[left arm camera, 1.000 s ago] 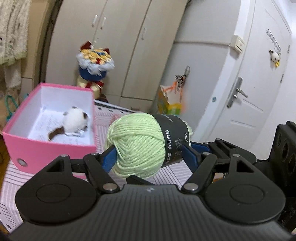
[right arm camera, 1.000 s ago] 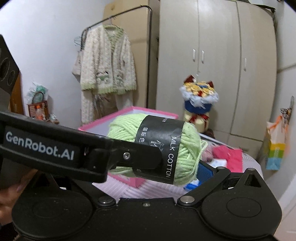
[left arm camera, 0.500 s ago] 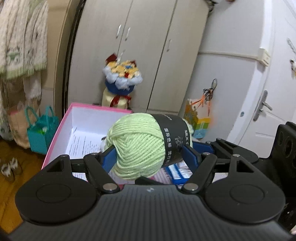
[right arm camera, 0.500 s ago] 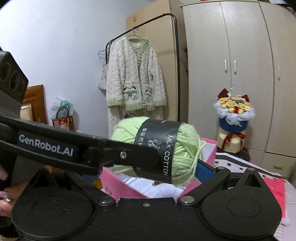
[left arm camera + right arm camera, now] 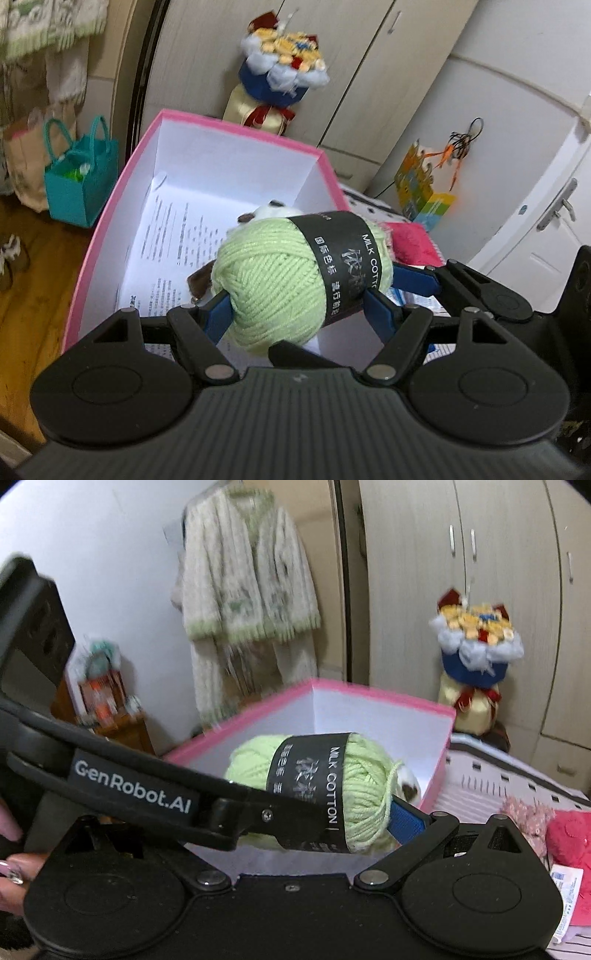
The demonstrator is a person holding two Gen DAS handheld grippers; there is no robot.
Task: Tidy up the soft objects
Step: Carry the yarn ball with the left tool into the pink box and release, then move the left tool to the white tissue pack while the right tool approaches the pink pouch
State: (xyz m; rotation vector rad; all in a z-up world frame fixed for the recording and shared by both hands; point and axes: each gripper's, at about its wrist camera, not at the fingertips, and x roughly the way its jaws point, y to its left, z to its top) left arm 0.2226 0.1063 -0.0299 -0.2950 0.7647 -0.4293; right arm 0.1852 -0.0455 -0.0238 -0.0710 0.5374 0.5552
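Gripping yarn (image 5: 273,291) above box (image 5: 236,127), left tongs (image 5: 295,310)

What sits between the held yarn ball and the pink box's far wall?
In the left wrist view, a small plush toy and printed paper lie between the yarn ball and the pink box.

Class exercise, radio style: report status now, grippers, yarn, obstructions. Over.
Left gripper shut on green yarn ball; right gripper grips it too. Yarn above the open pink box. Plush toy lies underneath in the box.
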